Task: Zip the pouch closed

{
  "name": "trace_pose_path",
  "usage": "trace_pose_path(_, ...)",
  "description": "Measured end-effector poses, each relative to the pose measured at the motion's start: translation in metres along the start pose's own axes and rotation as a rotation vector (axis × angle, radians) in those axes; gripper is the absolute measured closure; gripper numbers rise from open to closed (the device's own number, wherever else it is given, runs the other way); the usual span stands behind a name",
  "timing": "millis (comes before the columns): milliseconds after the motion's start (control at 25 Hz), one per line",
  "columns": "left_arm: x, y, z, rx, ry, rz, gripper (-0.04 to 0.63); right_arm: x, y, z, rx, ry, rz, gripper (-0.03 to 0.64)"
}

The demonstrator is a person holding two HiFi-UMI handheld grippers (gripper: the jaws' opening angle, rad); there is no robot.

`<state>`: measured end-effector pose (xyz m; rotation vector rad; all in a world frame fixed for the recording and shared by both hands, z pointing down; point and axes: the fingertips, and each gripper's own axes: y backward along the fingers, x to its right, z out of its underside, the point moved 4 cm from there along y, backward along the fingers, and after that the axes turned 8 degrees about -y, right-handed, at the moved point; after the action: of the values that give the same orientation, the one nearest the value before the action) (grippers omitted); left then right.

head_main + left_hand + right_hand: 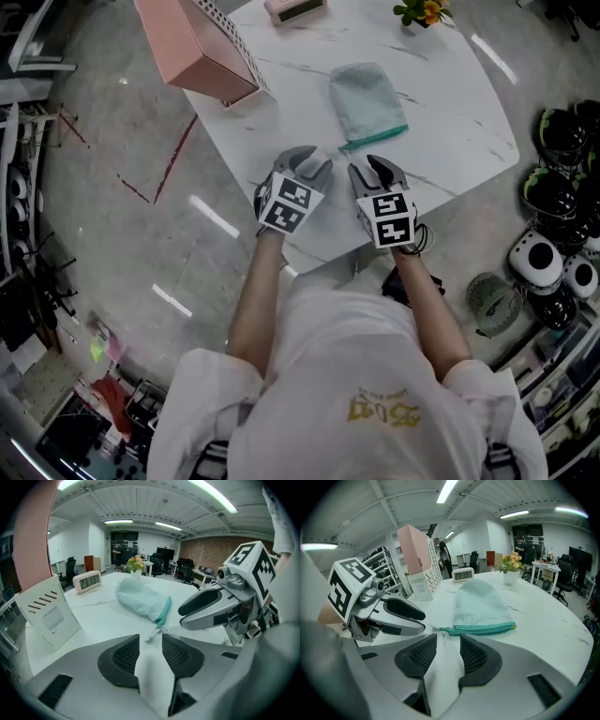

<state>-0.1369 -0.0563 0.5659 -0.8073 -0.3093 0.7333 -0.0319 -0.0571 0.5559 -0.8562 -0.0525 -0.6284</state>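
A pale green fabric pouch [366, 98] lies flat on the white marble table [459, 112], its teal zipper [375, 139] along the near edge. In the right gripper view the zipper [480, 630] runs left to right, with the pull [442, 633] at its left end. My left gripper [314, 161] hovers just short of that end, open, with only table between its pads [125, 657]. My right gripper [373, 169] is beside it, also open and empty, aimed at the zipper's left end. Each gripper shows in the other's view: the right gripper [211, 609] and the left gripper [396, 616].
A pink box [197, 47] and a white card stand [47, 616] sit at the table's far left. A digital clock [89, 581] and a flower pot [512, 569] stand beyond the pouch. The table's near edge is right under my grippers. Helmets [553, 187] lie on the floor at right.
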Motion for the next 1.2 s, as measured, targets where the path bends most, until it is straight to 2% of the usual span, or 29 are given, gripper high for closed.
trace_pose_path(320, -0.002, -0.024, -0.005, -0.027, -0.125, 0.062, 0.436, -0.001, -0.019, 0.009, -0.031, 0.032, 0.032, 0.464)
trace_pose_path(560, 0.000, -0.033, -0.007, -0.044, -0.181, 0.096, 0.457, -0.005, -0.029, 0.010, -0.043, 0.055, 0.035, 0.480)
trace_pose_path(760, 0.003, -0.035, -0.005, -0.052, -0.201, 0.111, 0.509, -0.007, -0.036, 0.010, -0.047, 0.075, 0.041, 0.508)
trace_pose_path(960, 0.001, -0.038, -0.006, -0.053, -0.209, 0.119, 0.526, -0.006, -0.041, 0.007, -0.052, 0.077, 0.054, 0.539)
trace_pose_path(1080, 0.001, -0.040, -0.007, -0.055, -0.215, 0.124, 0.552, -0.004, -0.042, 0.006, -0.066, 0.096, 0.080, 0.593)
trace_pose_path(1200, 0.000, -0.040, -0.007, -0.057, -0.213, 0.130, 0.557, -0.003, -0.043, 0.006, -0.072, 0.097, 0.087, 0.598)
